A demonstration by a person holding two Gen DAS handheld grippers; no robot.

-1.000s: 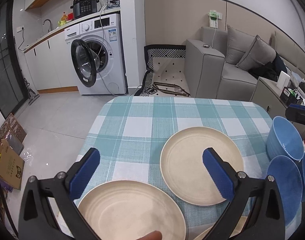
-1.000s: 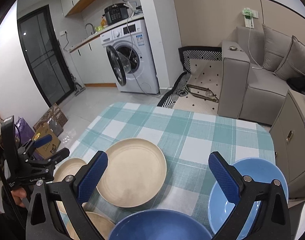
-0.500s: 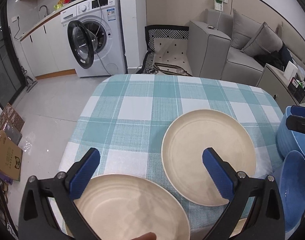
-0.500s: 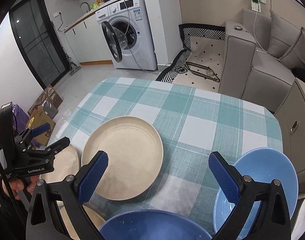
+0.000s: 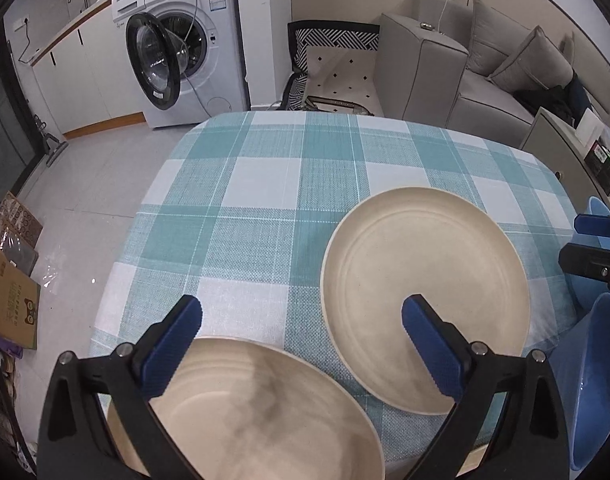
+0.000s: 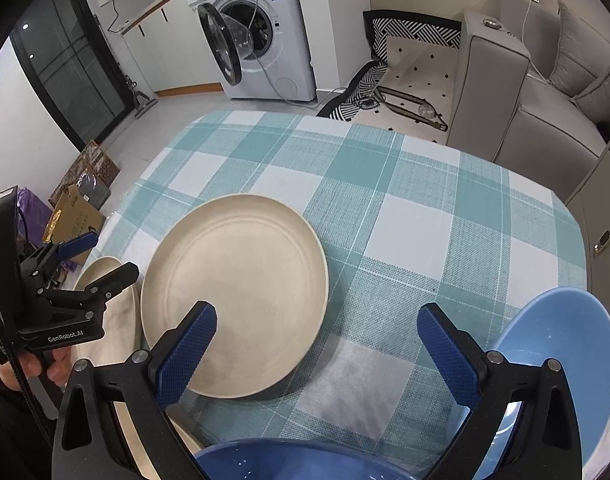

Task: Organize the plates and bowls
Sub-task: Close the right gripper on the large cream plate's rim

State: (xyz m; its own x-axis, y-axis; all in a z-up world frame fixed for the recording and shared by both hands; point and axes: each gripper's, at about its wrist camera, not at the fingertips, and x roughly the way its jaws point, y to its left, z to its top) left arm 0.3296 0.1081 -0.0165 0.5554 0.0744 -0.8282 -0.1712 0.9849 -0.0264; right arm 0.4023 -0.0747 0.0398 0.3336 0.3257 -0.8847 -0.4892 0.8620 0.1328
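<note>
Two cream plates lie on the checked tablecloth: a near plate under my left gripper, and a second plate to its right. My left gripper is open and empty above the near plate's far rim. In the right wrist view the second plate lies centre-left and the near plate is partly hidden by the left gripper. My right gripper is open and empty, between a blue bowl on the right and another blue bowl just below it.
A sliver of a third cream plate shows at the near left edge. The far half of the table carries only cloth. Beyond it stand a washing machine with its door open and a grey sofa. Cardboard boxes lie on the floor at left.
Both grippers have tilted down and moved closer to the table, so plates and bowls appear larger and lower. Both stay open. No plate or bowl has moved.
</note>
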